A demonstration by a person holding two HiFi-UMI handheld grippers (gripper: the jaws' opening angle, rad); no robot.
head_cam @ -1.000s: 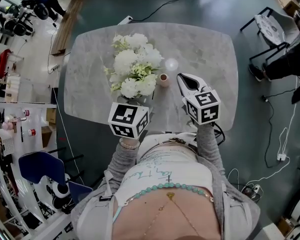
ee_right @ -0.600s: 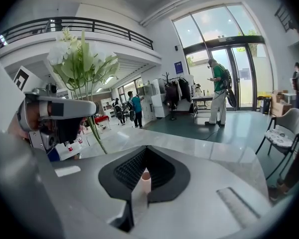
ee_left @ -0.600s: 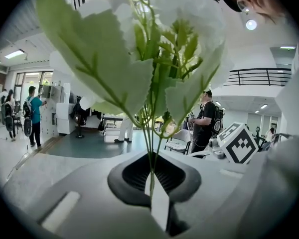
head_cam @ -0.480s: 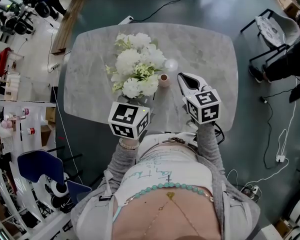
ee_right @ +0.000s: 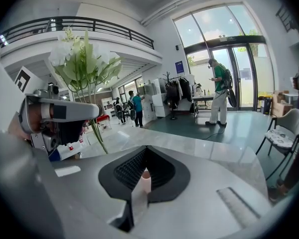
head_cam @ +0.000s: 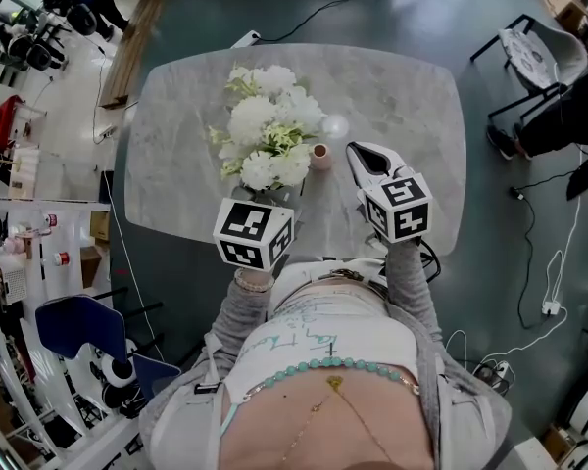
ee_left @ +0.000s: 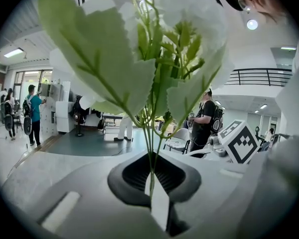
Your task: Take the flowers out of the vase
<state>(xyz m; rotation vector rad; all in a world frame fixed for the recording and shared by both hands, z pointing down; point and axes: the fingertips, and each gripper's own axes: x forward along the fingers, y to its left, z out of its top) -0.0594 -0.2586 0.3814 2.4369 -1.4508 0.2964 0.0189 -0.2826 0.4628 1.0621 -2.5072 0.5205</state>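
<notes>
Flowers (head_cam: pixel 265 133) have only drifted a hair toward the far edge since a second ago, and both hands are basically parked; left gripper (ee_left: pixel 151 182) sits over the bench's (head_cam: pixel 412 96) near edge, left of centre, pointing away from the body, jaws clenched on the green stems (ee_left: pixel 150 148), so the white blooms hang over the left half, just beside the vase (head_cam: pixel 320 155); right gripper (head_cam: pixel 359 155) reaches in from the near edge, jaws pinched on that little vase mid-bench.
</notes>
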